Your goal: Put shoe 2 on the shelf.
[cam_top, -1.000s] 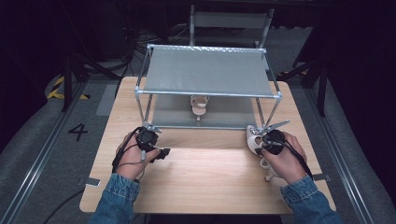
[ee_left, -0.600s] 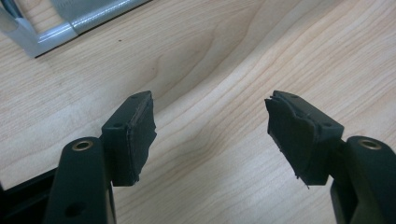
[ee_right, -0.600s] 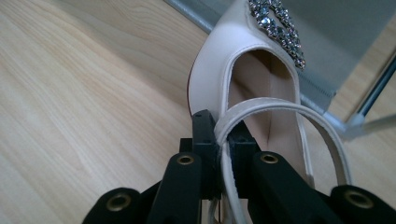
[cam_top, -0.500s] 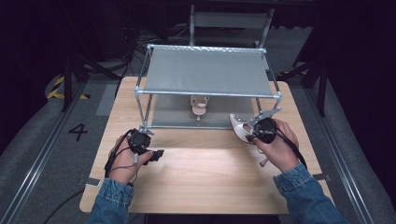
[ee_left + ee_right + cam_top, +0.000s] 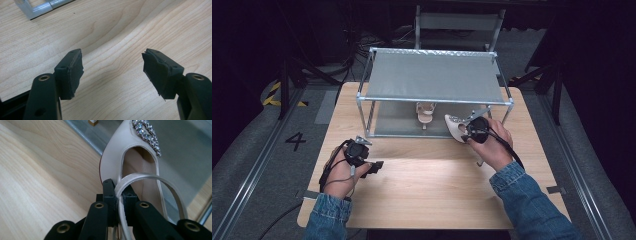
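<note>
A shoe (image 5: 425, 111) sits in the rack (image 5: 434, 79) on the table (image 5: 422, 195).

The desk (image 5: 432, 185) is lit brightly from above in the high view, with a paler patch of glare across its middle, while the floor around it is left nearly black. Short soft shadows are cast beneath the hands and under the rack (image 5: 434, 77) near the desk's far edge. The high view is slightly soft throughout. In the left gripper view the wood grain is rendered sharply and evenly lit. In the right gripper view the near black jaws are blurred, and the rhinestones (image 5: 147, 133) on the shoe (image 5: 125, 167) glint brightly.
</note>
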`<state>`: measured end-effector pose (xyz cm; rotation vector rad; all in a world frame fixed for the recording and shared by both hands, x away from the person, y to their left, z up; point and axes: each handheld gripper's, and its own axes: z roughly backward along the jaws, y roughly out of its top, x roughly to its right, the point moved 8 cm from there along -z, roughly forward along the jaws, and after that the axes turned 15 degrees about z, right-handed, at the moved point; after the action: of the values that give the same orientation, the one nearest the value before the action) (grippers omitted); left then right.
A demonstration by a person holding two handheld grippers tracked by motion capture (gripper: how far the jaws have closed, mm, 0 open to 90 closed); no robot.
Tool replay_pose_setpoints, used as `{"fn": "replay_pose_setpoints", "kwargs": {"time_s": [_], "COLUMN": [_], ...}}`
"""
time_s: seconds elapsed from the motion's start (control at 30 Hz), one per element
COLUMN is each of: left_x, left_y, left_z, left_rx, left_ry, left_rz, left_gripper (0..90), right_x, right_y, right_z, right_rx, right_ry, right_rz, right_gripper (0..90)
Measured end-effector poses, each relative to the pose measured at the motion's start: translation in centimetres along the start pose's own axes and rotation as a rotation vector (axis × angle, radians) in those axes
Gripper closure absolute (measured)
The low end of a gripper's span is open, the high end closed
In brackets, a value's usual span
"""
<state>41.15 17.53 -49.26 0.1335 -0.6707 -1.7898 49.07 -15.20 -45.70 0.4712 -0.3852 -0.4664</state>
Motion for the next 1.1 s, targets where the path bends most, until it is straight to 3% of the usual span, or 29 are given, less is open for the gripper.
{"fn": "replay_pose_setpoints", "kwargs": {"time_s": [0.23, 0.73, 0.93, 1.1], "left_x": [-0.2, -0.4, -0.3, -0.2], "left_y": [0.0, 0.1, 0.0, 0.3], "left_z": [0.1, 0.1, 0.1, 0.0], "left_rx": [-0.002, -0.003, -0.008, -0.011], "left_ry": [-0.007, -0.01, -0.013, -0.018], "left_rz": [0.006, 0.01, 0.008, -0.001], "left_gripper": [32.7, 32.6, 32.6, 32.5], "right_x": [0.7, 2.0, 2.3, 2.0], "right_y": [0.7, 1.6, 2.0, 2.2], "right_z": [-2.2, -4.5, -5.3, -5.6], "right_rx": [-0.013, -0.019, -0.014, -0.015], "right_ry": [-0.019, -0.105, -0.095, -0.059], "right_rz": [0.008, 0.018, -0.009, -0.03], "right_gripper": [85.6, 85.6, 85.3, 82.2]}}
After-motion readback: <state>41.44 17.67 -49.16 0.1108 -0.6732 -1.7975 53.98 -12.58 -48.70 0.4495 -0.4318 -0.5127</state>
